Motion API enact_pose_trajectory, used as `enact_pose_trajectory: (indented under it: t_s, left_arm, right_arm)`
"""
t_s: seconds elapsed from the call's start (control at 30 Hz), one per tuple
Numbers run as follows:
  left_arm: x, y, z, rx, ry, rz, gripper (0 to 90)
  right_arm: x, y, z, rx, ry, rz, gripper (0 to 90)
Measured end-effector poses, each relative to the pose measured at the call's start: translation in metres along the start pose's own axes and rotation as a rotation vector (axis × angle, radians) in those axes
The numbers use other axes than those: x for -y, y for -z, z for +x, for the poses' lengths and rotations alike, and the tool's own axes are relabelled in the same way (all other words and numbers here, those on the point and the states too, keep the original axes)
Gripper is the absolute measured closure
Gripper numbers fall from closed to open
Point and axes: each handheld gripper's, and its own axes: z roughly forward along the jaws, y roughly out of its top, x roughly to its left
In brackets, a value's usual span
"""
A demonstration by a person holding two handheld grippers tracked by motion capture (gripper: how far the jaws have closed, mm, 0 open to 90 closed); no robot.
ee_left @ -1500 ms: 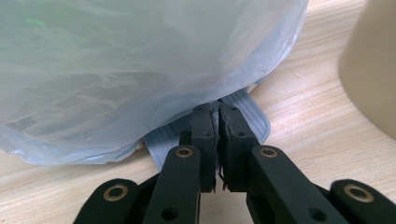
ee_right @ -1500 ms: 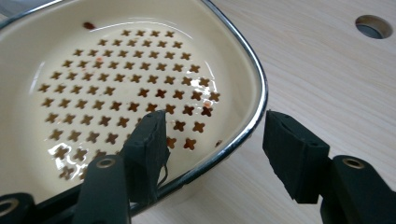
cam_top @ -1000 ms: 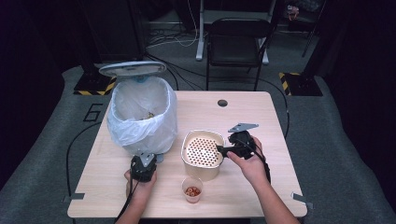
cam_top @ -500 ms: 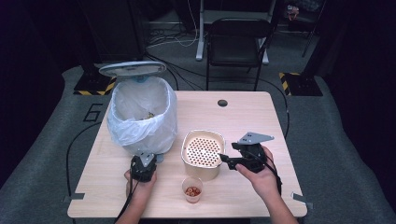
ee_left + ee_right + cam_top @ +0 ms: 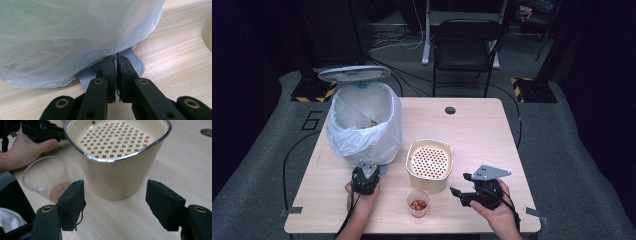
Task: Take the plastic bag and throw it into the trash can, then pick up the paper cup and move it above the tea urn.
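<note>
**Pedal held down, strainer released: tipping and spill risks noted**

The left gripper [image 5: 116, 75] is seen with jaws pressed together, tips resting on the grey pedal [image 5: 132, 60] of the lined bin [image 5: 364, 125]; the lid [image 5: 353, 74] stands raised. The right gripper [image 5: 115, 205], whose jaws have just been opening, is set apart from the cream strainer pot [image 5: 429, 165] with nothing between them. The small cup [image 5: 418, 202] stands just before the pot. A careless re-approach is judged likely to knock the cup; a slipped pedal would drop the lid.
</note>
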Motion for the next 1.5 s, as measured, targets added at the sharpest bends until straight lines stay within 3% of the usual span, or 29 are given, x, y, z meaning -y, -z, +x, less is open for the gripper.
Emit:
enact_pose_trajectory:
  t_s: [0.07,0.33,0.53,0.97,1.13,1.5]
  left_arm:
    - [0.000,0.000,0.000,0.003,0.003,0.004,85.1]
    - [0.000,0.000,0.000,0.006,0.006,0.007,85.1]
    - [0.000,0.000,0.000,0.002,0.004,0.001,85.1]
    - [0.000,0.000,0.000,0.002,0.001,0.005,85.1]
    - [0.000,0.000,0.000,0.002,0.003,0.000,85.1]
    - [0.000,0.000,0.000,0.002,0.010,-0.003,85.2]
  right_arm:
    - [0.012,-0.005,0.003,-0.021,0.006,0.005,31.4]
    - [0.026,-0.021,0.012,-0.086,0.034,0.013,34.2]
    - [0.035,-0.031,0.022,-0.109,0.057,0.021,33.2]
    - [0.032,-0.047,0.041,-0.168,0.122,0.041,27.5]
    - [0.028,-0.050,0.052,-0.193,0.152,0.033,18.4]
    - [0.015,-0.063,0.065,-0.245,0.136,0.023,14.7]
